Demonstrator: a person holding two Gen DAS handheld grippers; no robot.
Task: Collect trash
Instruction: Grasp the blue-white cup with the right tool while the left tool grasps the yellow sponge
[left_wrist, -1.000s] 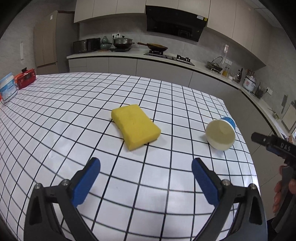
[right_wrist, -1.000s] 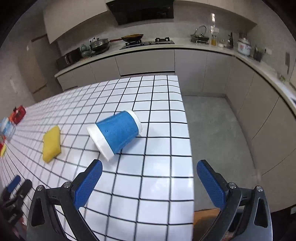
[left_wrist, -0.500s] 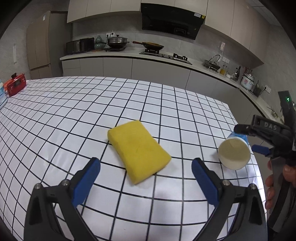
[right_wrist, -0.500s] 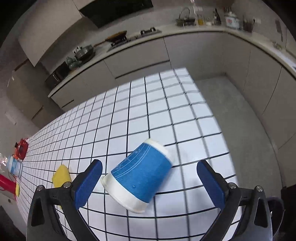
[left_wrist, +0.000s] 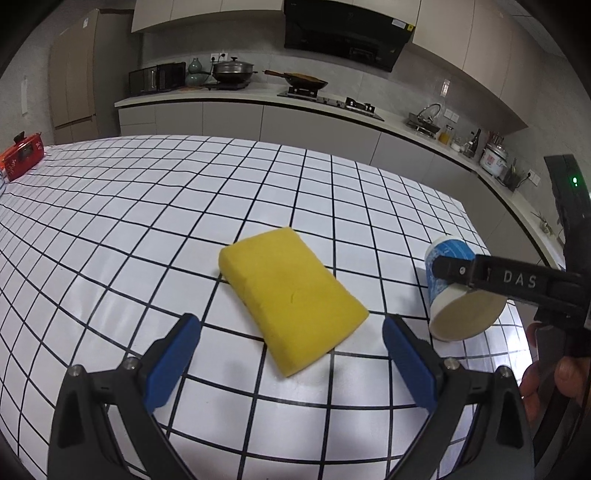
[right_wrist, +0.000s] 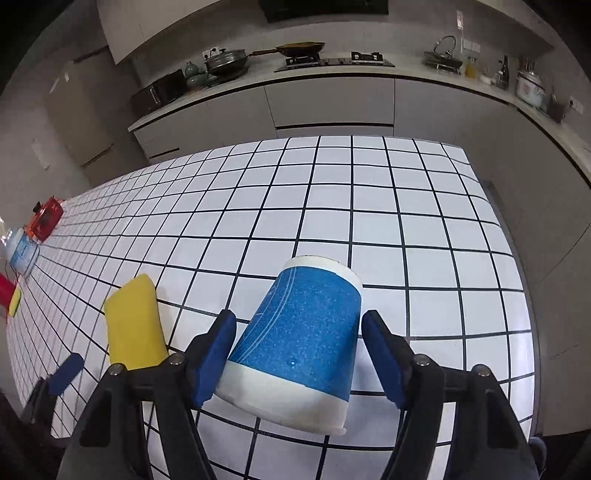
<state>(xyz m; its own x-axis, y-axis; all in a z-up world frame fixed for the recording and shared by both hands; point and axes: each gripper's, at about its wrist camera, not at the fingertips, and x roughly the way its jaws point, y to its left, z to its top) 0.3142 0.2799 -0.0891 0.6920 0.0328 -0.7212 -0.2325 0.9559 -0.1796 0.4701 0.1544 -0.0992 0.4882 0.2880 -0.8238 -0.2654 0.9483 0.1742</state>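
A blue and white paper cup (right_wrist: 310, 314) lies on its side on the white gridded table (right_wrist: 406, 221), near its right edge. My right gripper (right_wrist: 299, 325) straddles the cup and its jaws are closing. The left pad is at the cup's wall, while a thin gap shows at the right pad. In the left wrist view the cup (left_wrist: 448, 266) shows its open mouth, with a right gripper finger (left_wrist: 498, 278) across it. A yellow sponge (left_wrist: 291, 291) lies flat just ahead of my left gripper (left_wrist: 290, 332), which is open and holds nothing.
A red box (left_wrist: 22, 160) and a blue and white tub (right_wrist: 24, 251) stand at the table's far left end. The table edge (right_wrist: 517, 295) drops to the floor right of the cup. A kitchen counter runs along the back wall.
My right gripper has come forward over the cup, and its jaws have narrowed from wide open to close around it. My left gripper has drawn nearer to the sponge.
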